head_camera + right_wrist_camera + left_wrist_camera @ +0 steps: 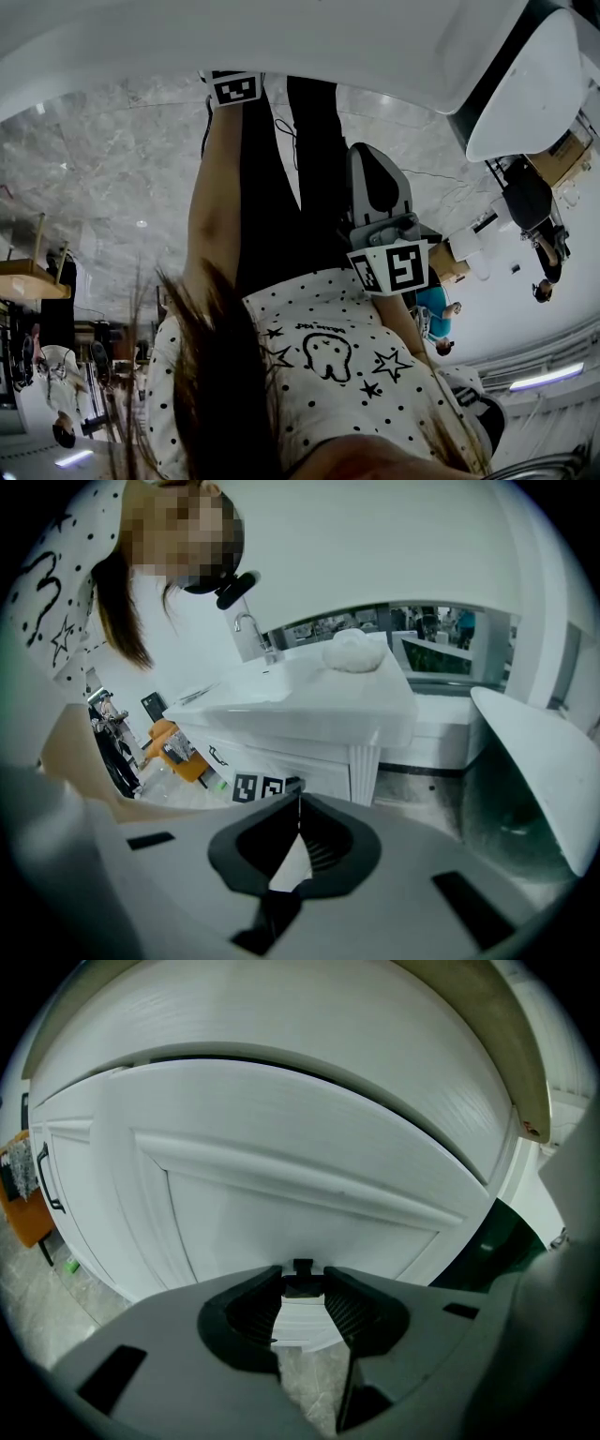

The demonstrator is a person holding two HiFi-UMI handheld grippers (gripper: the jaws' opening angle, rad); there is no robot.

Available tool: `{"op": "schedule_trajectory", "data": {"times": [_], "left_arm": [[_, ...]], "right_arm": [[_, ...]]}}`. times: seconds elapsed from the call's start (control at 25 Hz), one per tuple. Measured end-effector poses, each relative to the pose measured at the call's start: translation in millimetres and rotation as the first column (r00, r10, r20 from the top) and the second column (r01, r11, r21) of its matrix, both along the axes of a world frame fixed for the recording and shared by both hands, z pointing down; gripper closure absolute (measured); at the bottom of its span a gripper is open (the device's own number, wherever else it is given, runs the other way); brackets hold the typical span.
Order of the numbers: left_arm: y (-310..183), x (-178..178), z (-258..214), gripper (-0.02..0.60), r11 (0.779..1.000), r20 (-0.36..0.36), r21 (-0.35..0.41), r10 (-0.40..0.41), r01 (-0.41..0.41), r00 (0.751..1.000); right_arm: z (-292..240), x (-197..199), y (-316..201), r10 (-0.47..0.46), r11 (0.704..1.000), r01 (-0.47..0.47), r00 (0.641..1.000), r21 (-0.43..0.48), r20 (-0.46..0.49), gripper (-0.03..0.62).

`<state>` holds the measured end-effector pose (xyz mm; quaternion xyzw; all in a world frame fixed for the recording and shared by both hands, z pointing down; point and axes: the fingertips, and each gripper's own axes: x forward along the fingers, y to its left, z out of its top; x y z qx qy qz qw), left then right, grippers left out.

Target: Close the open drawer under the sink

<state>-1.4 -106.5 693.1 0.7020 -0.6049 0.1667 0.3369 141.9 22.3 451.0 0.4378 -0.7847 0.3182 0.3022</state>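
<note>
Straight ahead of the left gripper [303, 1286] and close: the white drawer front [281, 1180], long axis sideways under the sink [309, 691]. Jaws there spread, holding nothing. Well back, the right gripper [299, 808], jaws pressed together. Likely best pushed with the nearer left.

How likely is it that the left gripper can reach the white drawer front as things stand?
Probably yes: the left gripper faces the white drawer front closely, with nothing seen between.

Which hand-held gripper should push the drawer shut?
Likely the left hand-held gripper: the drawer front fills its view, just beyond its jaws. The right hand-held gripper sees the sink from farther off.
</note>
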Motion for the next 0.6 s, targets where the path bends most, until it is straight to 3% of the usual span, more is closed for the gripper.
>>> {"op": "schedule_trajectory", "data": {"times": [0.6], "left_arm": [[0.7, 1.7, -0.7, 0.439, 1.0, 0.003, 0.004, -0.001, 0.001, 1.0]], "right_arm": [[-1.0, 4.1, 8.1, -0.005, 1.0, 0.005, 1.0, 0.0, 0.002, 0.58]]}}
